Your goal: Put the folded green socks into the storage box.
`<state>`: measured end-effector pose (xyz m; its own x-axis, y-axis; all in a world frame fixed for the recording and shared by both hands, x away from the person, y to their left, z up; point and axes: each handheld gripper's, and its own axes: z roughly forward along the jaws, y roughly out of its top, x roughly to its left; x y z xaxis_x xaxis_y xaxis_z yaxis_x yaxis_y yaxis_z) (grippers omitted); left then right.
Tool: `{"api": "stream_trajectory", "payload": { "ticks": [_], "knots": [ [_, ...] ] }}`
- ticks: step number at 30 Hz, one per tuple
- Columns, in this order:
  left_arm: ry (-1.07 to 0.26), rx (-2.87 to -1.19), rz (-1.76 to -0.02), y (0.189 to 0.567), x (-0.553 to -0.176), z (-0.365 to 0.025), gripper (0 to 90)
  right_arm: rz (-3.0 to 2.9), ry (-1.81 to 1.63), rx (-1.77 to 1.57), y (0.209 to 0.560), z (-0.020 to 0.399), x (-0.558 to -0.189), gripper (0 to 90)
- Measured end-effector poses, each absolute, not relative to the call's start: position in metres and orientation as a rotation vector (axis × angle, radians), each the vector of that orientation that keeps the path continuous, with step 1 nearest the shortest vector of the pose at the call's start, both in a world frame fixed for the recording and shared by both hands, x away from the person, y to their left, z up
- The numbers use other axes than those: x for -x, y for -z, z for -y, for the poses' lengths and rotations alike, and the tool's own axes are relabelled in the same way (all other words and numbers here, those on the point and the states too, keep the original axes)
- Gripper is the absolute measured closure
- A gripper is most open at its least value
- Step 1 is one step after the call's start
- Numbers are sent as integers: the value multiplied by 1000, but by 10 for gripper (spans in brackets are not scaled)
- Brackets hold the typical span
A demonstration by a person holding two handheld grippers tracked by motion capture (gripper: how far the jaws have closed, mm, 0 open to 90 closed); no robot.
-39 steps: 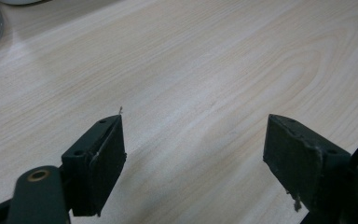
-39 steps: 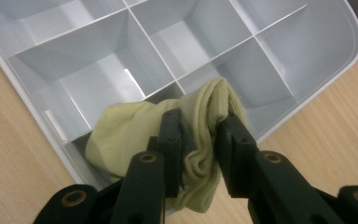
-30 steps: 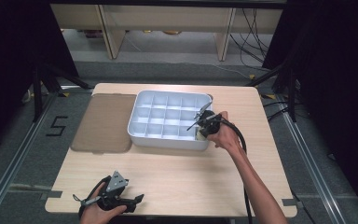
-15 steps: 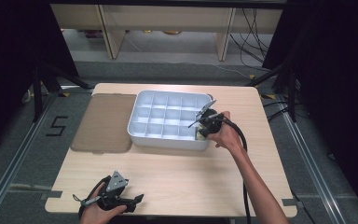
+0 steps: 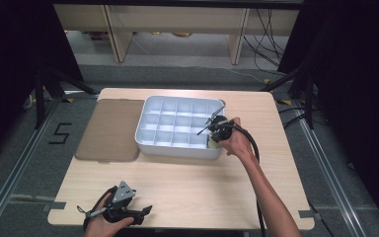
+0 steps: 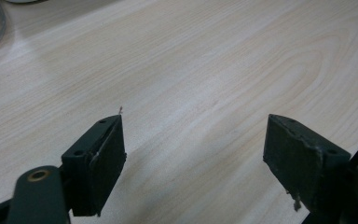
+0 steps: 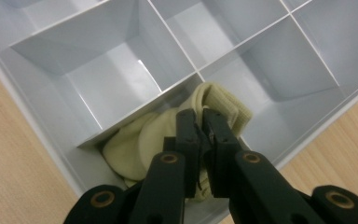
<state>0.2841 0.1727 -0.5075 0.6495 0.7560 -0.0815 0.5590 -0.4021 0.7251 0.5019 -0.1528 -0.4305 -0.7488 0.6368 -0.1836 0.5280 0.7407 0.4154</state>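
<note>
Nothing has shifted: right tongs (image 7: pixel 204 122) still pinch the sock (image 7: pixel 135 144).

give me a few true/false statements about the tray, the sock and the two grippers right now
1. The pale yellow sock lies in a corner compartment of the white divided tray. True.
2. The right gripper has its jaws spread wide over the bare table. False: its jaws are nearly closed on the sock, inside the tray.
3. The left gripper has its jaws open with nothing between them. True.
4. The brown lid covers the tray. False: it lies flat on the table, beside the tray's left side.
5. Every compartment holds a sock. False: the other visible compartments look empty.
</note>
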Motion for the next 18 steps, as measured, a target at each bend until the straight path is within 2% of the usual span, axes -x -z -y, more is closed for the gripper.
{"api": "stream_trajectory", "payload": {
  "ticks": [8,9,14,18],
  "knots": [
    [-320,-2118,-1009,507,-283,-172,202,-2655,-432,-930,441,148,-507,862],
    [-334,-2174,-975,505,-284,-175,202,-2662,-430,-921,443,148,-508,863],
    [-325,-2137,-1002,506,-283,-173,202,-2675,-414,-945,455,143,-509,861],
    [-334,-2141,-988,506,-284,-174,202,-2676,-448,-957,450,146,-509,854]
  ]
}}
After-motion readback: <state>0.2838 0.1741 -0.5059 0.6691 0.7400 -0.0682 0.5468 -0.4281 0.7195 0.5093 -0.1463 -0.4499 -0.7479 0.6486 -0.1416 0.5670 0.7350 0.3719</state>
